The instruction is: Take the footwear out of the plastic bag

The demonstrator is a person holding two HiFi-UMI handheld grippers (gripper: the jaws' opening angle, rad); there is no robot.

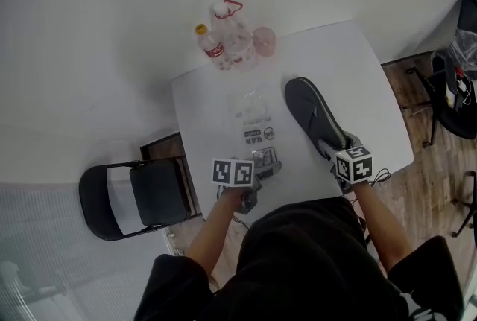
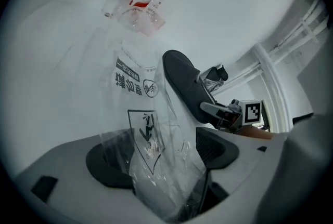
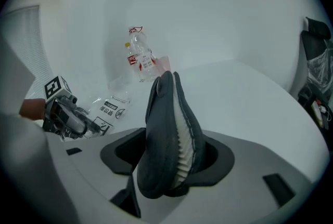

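A dark grey slipper (image 1: 313, 115) lies on the white table (image 1: 373, 81), right of a flat clear plastic bag (image 1: 255, 122) with printed warnings. My right gripper (image 1: 335, 149) is at the slipper's near end. In the right gripper view the slipper (image 3: 166, 129) stands on edge between the jaws of that gripper (image 3: 169, 158), with a dark gap at the left pad. My left gripper (image 1: 264, 166) is at the bag's near end. Crumpled bag plastic (image 2: 151, 140) lies loose between the wide-apart jaws of my left gripper (image 2: 161, 158). The slipper (image 2: 182, 85) is outside the bag.
Two clear bottles (image 1: 223, 44) and a pink cup (image 1: 264, 40) stand at the table's far edge. A black folding chair (image 1: 138, 196) sits left of the table, and another dark chair (image 1: 455, 96) stands on the wooden floor at right.
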